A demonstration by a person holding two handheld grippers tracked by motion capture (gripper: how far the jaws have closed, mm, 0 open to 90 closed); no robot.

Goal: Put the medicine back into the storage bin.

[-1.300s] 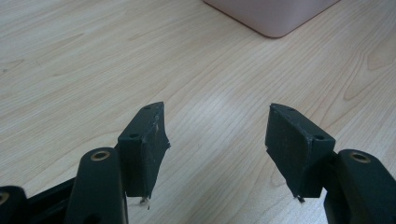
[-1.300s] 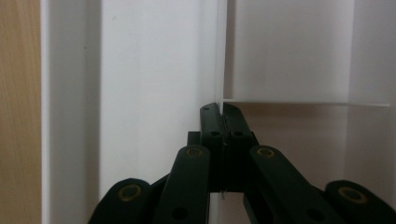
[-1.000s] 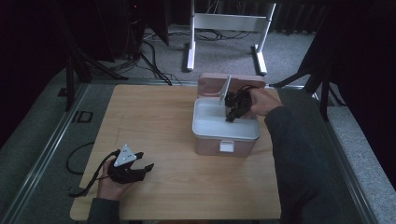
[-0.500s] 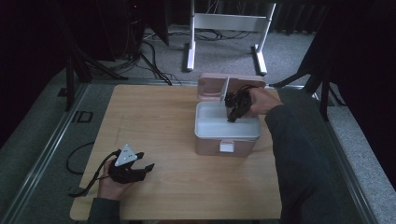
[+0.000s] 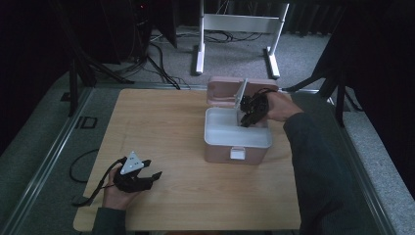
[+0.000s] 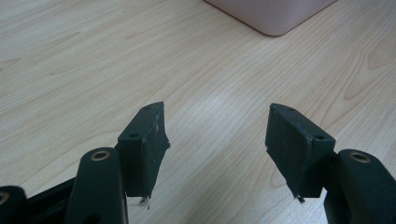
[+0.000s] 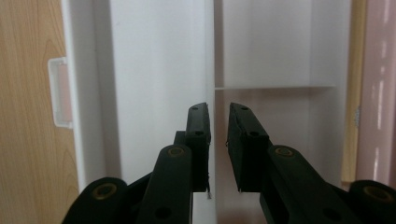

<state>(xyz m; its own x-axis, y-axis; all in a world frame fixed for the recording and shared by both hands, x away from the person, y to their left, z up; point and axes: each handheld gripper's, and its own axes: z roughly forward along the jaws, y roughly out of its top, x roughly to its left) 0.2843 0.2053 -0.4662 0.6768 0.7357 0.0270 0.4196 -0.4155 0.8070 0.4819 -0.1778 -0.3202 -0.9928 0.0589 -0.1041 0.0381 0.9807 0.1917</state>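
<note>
A pink box [image 5: 218,152] with a white inside stands open at the table's right, its lid [image 5: 222,91] laid back behind it. My right gripper [image 5: 248,115] hovers over the box's far right corner, shut on a thin white panel [image 5: 243,94] that stands up on edge out of the box. In the right gripper view the panel's edge [image 7: 210,56] runs up from between the nearly closed jaws of the right gripper [image 7: 218,116]. My left gripper [image 5: 147,176] rests low at the table's front left, open and empty; its own view shows the left gripper [image 6: 217,135] over bare wood.
The wooden table [image 5: 161,122] has free room left of the box. A corner of the pink box [image 6: 273,16] lies ahead of the left jaws. The box's front latch [image 5: 238,153] faces the person. Cables and a white stand [image 5: 240,24] lie on the floor behind.
The right gripper has raised the white panel from lying in the box to standing on edge. The left gripper has stayed put.
</note>
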